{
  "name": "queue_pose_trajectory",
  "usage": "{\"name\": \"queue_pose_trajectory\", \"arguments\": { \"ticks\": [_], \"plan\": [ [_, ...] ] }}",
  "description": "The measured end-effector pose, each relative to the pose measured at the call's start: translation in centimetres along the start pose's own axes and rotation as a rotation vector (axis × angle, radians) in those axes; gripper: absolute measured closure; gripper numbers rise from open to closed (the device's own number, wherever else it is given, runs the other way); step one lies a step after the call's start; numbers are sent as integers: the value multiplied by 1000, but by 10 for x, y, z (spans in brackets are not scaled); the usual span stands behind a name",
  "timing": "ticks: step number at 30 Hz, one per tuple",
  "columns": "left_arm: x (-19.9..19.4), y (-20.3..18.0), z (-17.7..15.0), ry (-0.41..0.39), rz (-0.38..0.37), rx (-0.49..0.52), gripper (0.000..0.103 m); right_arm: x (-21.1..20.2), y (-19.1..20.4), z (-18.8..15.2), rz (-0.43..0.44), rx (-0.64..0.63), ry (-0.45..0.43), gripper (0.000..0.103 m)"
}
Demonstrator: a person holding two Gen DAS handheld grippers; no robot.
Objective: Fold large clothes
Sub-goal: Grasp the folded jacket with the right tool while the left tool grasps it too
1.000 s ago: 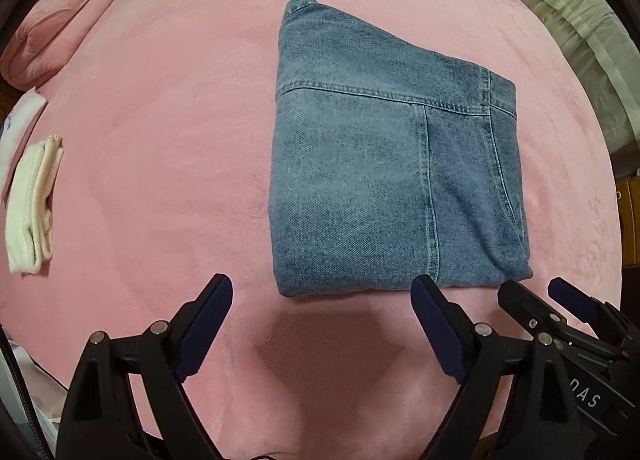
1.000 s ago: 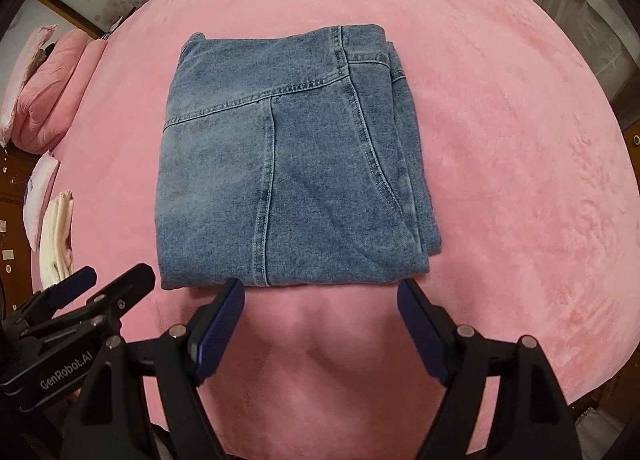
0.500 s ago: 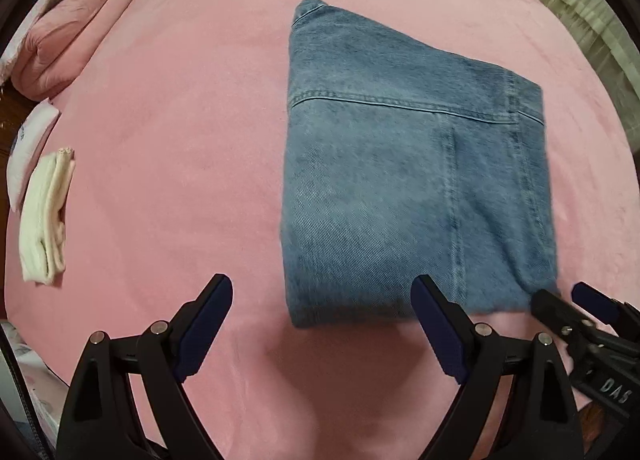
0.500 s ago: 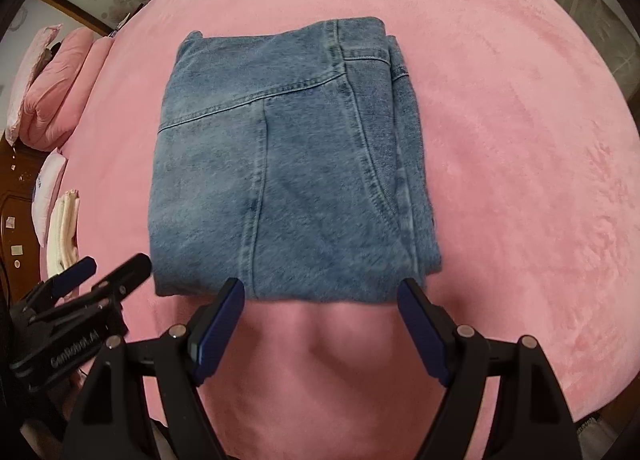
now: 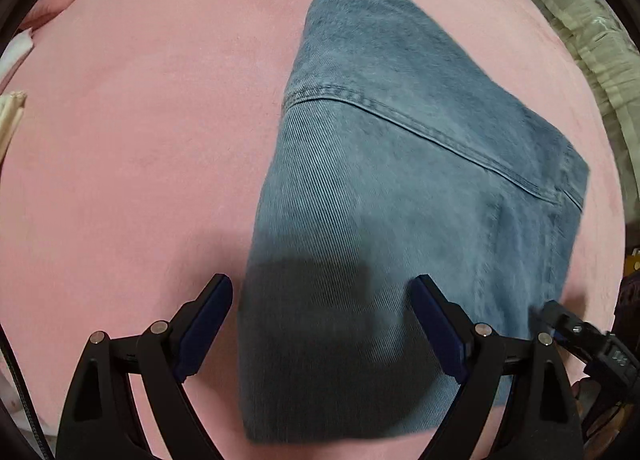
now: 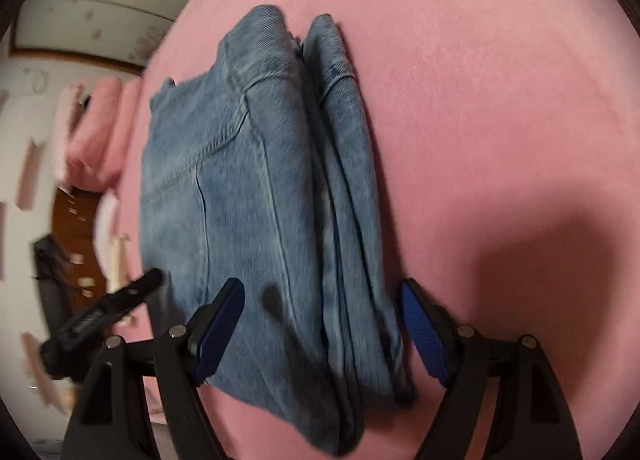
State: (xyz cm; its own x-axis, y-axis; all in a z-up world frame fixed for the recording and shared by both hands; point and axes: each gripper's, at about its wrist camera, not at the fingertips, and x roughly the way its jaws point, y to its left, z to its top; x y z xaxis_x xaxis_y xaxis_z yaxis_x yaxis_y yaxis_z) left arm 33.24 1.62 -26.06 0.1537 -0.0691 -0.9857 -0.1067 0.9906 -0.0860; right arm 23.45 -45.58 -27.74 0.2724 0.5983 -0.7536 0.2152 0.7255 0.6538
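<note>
Folded blue jeans [image 5: 400,200] lie on the pink bed [image 5: 140,140]. My left gripper [image 5: 324,328] is open, low over the jeans' near left corner, one finger each side of it. In the right wrist view the jeans [image 6: 248,200] show stacked layers along their right edge. My right gripper [image 6: 320,328] is open, straddling the near right corner of the jeans. Each gripper shows at the edge of the other's view: the right one [image 5: 584,340], the left one [image 6: 104,312]. Neither holds anything.
Pink pillows [image 6: 100,132] lie at the bed's far left. Folded cream cloth [image 5: 10,116] lies at the left edge. A pale curtain [image 5: 600,40] hangs to the right. A wooden cabinet [image 6: 76,228] stands past the bed.
Both grippers have moved forward and down onto the near edge of the jeans. The jeans now lie between the open fingers of each. The right wrist view has tilted.
</note>
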Motion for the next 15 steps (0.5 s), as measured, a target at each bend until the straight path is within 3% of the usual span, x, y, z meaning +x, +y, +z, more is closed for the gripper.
{"name": "queue_pose_trajectory", "arguments": {
  "ticks": [4, 9, 11, 12, 13, 15],
  "plan": [
    [13, 5, 22, -7, -101, -33, 12, 9, 9, 18, 44, -35, -27, 24],
    [22, 10, 37, -1, -123, -56, 11, 18, 21, 34, 66, -47, -47, 25],
    [22, 12, 36, -4, -135, -79, 13, 23, 21, 35, 46, -43, -43, 47],
    [19, 14, 32, -20, -126, -96, 21, 23, 21, 34, 14, -48, -44, 54],
    [13, 12, 26, -44, -91, -95, 31, 21, 19, 36, 0, -51, -49, 68],
    [4, 3, 11, -94, -36, -81, 44, 16, 14, 34, 45, -16, -65, 80]
  ]
}}
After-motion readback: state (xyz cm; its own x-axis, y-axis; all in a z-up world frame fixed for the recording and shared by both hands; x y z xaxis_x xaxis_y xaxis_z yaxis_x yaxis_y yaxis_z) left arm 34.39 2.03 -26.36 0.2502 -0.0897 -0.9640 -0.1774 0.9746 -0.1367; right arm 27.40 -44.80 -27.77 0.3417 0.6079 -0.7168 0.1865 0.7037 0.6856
